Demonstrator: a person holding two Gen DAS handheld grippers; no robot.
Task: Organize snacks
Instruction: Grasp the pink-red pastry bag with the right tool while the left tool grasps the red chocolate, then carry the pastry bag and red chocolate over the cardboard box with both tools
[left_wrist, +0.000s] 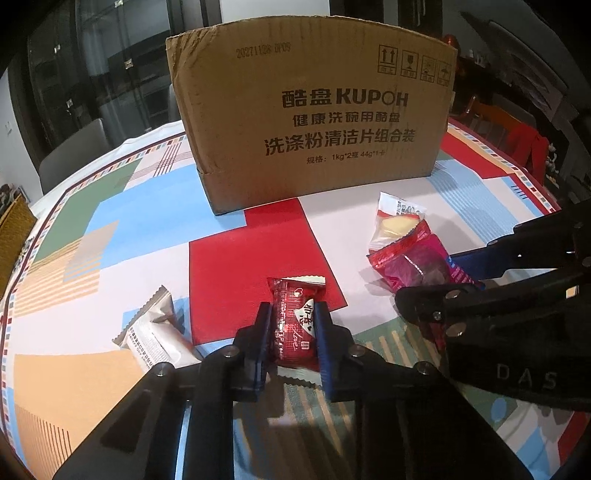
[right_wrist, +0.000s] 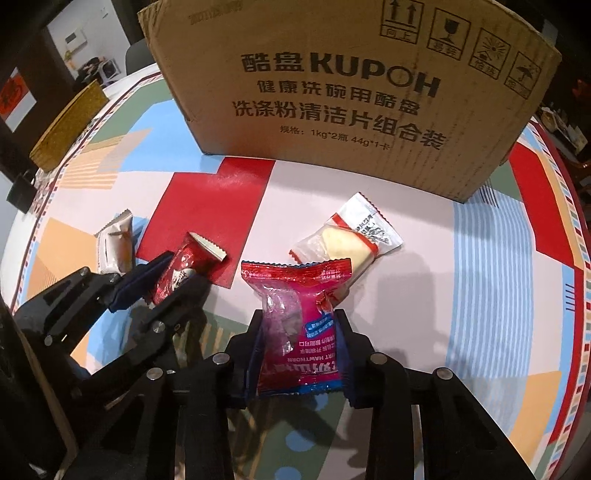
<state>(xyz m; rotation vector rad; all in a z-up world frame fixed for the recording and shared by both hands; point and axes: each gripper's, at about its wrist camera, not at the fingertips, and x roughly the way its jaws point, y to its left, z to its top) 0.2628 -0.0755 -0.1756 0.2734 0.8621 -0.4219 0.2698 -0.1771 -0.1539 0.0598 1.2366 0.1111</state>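
At 12 o'clock sits the box (left_wrist: 314, 122). Your left gripper (left_wrist: 294, 332) clamps the red pack (left_wrist: 295, 325), right gripper (right_wrist: 301, 343) clamps the pink pack (right_wrist: 301, 332). Lift both clear over its rim before releasing.

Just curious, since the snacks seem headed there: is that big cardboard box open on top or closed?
Cannot tell. Both views show only the upright front wall of the cardboard box and its top edge; the top itself is hidden.

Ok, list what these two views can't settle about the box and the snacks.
- Cardboard box: inside hidden in both views; only its front wall shows.
- Silver packet: print too small; left gripper cuts its lower end.
- Pale cake packet: near corner hidden behind pink hawthorn packet in right wrist view.
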